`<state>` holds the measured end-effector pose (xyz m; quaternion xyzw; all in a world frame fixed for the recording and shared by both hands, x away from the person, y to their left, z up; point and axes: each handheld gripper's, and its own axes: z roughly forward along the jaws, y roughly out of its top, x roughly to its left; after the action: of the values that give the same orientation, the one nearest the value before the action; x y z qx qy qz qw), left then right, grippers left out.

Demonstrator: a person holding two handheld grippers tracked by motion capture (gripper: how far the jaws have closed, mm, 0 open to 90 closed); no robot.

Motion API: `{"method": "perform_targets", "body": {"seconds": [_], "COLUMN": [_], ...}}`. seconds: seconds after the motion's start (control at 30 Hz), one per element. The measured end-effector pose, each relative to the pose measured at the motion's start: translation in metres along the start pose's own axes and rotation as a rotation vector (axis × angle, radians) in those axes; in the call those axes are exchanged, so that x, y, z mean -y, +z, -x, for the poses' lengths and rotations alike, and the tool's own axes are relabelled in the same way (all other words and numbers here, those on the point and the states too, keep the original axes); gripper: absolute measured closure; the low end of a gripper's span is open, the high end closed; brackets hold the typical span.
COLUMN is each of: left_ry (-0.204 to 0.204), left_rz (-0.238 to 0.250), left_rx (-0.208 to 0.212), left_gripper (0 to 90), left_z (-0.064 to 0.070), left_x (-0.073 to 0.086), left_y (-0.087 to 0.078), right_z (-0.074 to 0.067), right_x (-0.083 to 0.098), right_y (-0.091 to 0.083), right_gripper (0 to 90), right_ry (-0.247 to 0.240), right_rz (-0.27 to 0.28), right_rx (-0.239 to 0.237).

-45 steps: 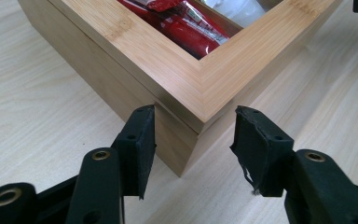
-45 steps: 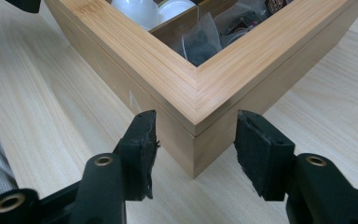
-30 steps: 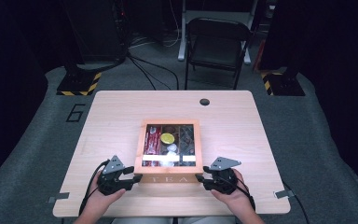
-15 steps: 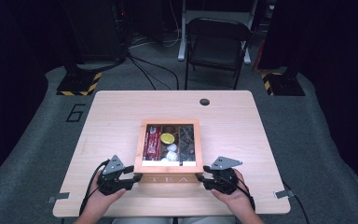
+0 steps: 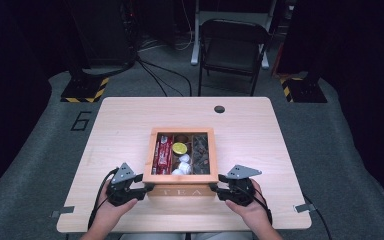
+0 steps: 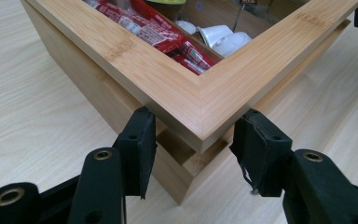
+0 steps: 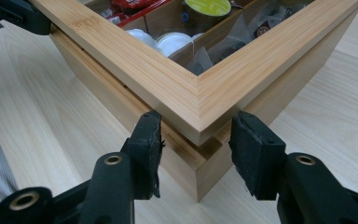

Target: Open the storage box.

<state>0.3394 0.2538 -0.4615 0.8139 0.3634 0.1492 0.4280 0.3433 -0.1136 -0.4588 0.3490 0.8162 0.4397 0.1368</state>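
A wooden tea box (image 5: 182, 191) marked TEA stands near the table's front edge. Its glass-paned lid (image 5: 182, 176) lies almost flat, the front corners a sliver above the box wall (image 6: 98, 93). My left gripper (image 5: 147, 188) straddles the lid's front left corner (image 6: 168, 79). Its jaws have just been opening a little, and both pads still touch the lid's edges. My right gripper (image 5: 212, 187) is shut on the front right corner (image 7: 168, 79) in the same way. Inside lie red sachets (image 5: 163, 152), a yellow-topped capsule (image 5: 179, 148), white capsules (image 5: 184, 162) and dark tea bags (image 5: 201, 152).
The wooden table (image 5: 130, 120) has a cable hole (image 5: 219, 109) at the back. Beyond it stands a black folding chair (image 5: 232, 45). A stand base with yellow-black stripes (image 5: 82, 90) is on the grey floor at the left. Cables run across the floor.
The glare on the lid's glass has faded and the lid's front has sunk toward the box. Both hands have stayed at the front corners.
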Motion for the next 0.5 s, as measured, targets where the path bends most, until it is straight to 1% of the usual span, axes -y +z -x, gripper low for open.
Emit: {"method": "perform_targets", "body": {"seconds": [0.03, 0.1, 0.13, 0.2, 0.23, 0.37, 0.4, 0.43, 0.47, 0.5], "left_ry": [0.002, 0.0, 0.003, -0.003, 0.002, -0.003, -0.01, -0.006, -0.015, -0.015], "left_rz": [-0.001, 0.0, -0.005, 0.007, -0.001, 0.002, 0.005, 0.004, 0.009, 0.009], "left_rx": [0.0, -0.001, 0.005, -0.005, 0.0, -0.006, -0.009, -0.012, -0.016, -0.016], "left_gripper": [48.6, 46.7, 46.0, 44.4, 43.7, 41.0, 40.4, 40.2, 40.0, 39.9], "left_z": [0.0, 0.0, -0.001, -0.001, -0.002, -0.003, -0.003, -0.004, -0.004, -0.004], "left_x": [-0.001, -0.002, -0.004, -0.007, -0.01, -0.019, -0.022, -0.024, -0.026, -0.026], "left_y": [0.001, 0.002, 0.001, 0.001, 0.0, -0.004, -0.005, -0.006, -0.006, -0.006], "right_z": [0.0, 0.0, 0.0, 0.001, 0.001, 0.004, 0.005, 0.006, 0.006, 0.006], "right_x": [-0.001, -0.002, -0.004, -0.006, -0.008, -0.016, -0.019, -0.021, -0.024, -0.024], "right_y": [0.001, 0.002, 0.002, 0.001, 0.001, -0.002, -0.002, -0.002, -0.002, -0.002], "right_gripper": [52.8, 51.9, 51.4, 50.5, 49.6, 46.5, 45.6, 44.7, 43.9, 43.9], "right_ry": [0.001, -0.014, -0.023, -0.025, -0.023, -0.002, -0.003, -0.001, -0.001, -0.001], "right_rz": [0.001, -0.009, -0.005, -0.007, -0.002, 0.008, 0.014, 0.012, 0.01, 0.01], "right_rx": [-0.004, 0.0, 0.011, 0.006, 0.007, -0.008, -0.011, -0.011, -0.006, -0.006]}}
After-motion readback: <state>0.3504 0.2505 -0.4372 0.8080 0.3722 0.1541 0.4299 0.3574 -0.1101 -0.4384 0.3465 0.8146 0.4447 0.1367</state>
